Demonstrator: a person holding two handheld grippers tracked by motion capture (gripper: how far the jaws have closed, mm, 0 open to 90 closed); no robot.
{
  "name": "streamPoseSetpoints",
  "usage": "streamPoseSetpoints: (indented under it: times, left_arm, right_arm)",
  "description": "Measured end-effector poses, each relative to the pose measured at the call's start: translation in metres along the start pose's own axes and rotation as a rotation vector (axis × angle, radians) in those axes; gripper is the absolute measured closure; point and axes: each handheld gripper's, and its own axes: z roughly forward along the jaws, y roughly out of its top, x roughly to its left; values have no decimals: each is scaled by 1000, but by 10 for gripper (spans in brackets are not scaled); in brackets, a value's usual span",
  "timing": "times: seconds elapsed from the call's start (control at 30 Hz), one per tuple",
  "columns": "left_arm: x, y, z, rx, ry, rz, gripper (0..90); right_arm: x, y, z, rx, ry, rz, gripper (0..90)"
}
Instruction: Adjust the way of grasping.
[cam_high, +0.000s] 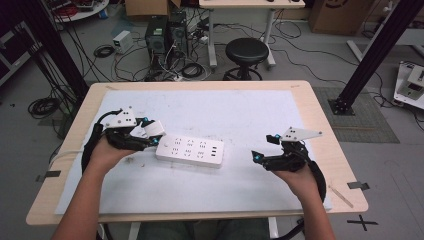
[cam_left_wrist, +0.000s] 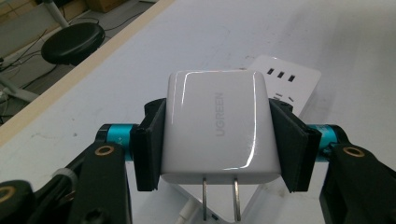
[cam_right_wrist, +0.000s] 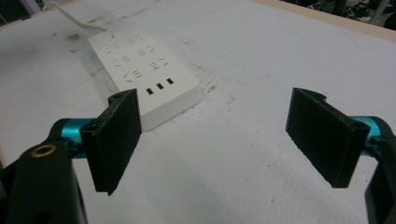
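A white power strip lies in the middle of the white mat, with several sockets and three USB ports. My left gripper is shut on a white UGREEN charger, held just above the strip's left end; its two metal prongs point toward the camera. The charger shows white between the jaws in the high view. My right gripper hovers open to the right of the strip, its pads wide apart and nothing between them.
The strip's white cord runs off toward the table's left edge. A white mat covers most of the wooden table. Beyond the far edge stand a black stool, computer cases and tangled cables on the floor.
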Motion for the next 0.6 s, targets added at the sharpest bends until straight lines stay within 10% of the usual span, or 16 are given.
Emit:
streamPoseSetpoints:
  times: [0.6]
  left_arm:
    - [-83, 4, 35, -85, -116, 258, 423]
  right_arm:
    - [33, 2, 30, 28, 238, 140, 186]
